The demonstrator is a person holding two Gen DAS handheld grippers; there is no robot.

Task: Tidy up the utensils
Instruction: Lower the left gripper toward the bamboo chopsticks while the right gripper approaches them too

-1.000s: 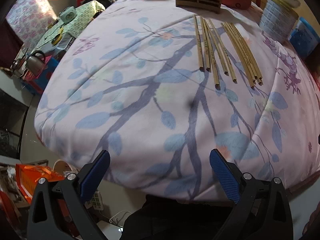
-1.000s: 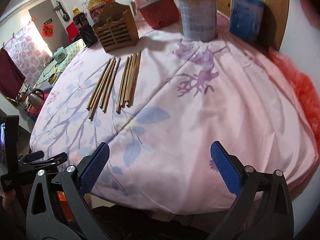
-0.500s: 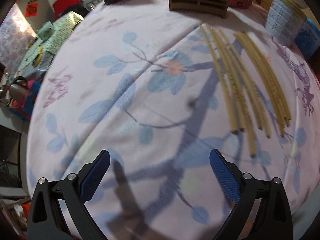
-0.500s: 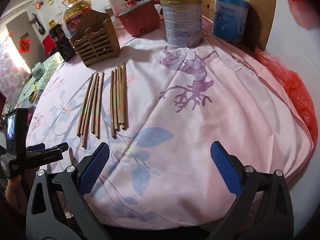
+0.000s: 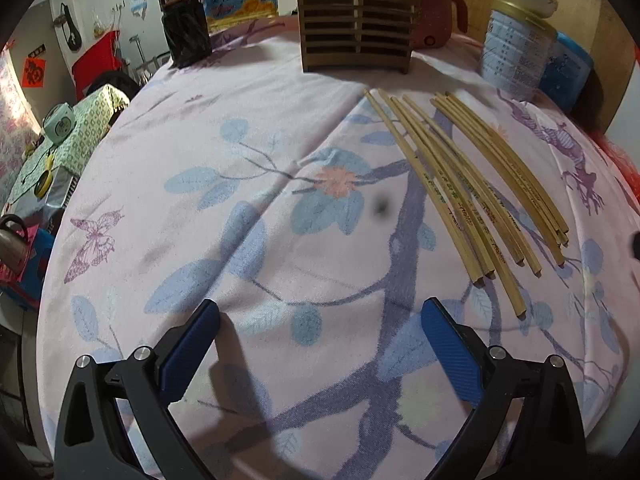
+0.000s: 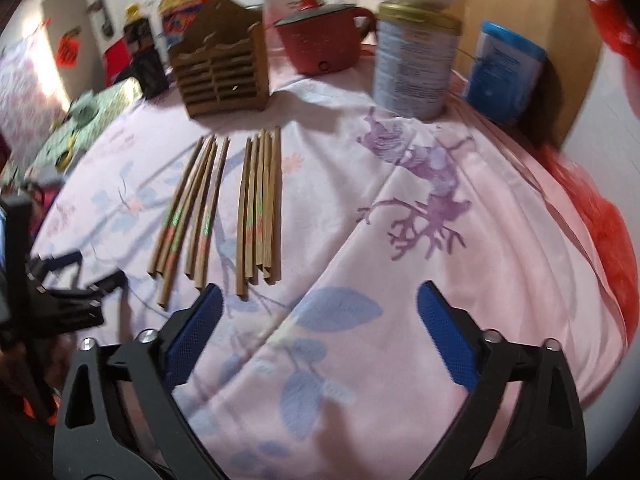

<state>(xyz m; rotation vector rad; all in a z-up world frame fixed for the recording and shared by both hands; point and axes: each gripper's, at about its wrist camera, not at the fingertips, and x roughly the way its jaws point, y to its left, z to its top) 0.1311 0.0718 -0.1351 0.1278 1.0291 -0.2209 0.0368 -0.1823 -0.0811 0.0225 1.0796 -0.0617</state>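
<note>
So far nothing is sorted: all chopsticks [image 6: 224, 208] lie in two loose bundles on the tabletop [image 6: 460, 264], at 12 o'clock the slatted wooden holder [image 6: 222, 76] waiting. Both left tongs [image 5: 320, 344] and right tongs [image 6: 320, 320], just narrowing, gape with nothing between.

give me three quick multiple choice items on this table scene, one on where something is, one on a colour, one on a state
1. Where does the wooden utensil holder stand relative to the chopsticks?
A. beyond their far ends
B. on top of them
C. off the table

2. What colour is the small electric pot?
A. green
B. red
C. white

3. What is between the right gripper pads?
A. a chopstick
B. the tin
C. nothing but bare tablecloth

Answers:
1 A, the holder stands past the chopsticks' far tips.
2 B, its body and lid are red.
3 C, the jaws, which have just been closing slightly, stand apart over cloth.
</note>
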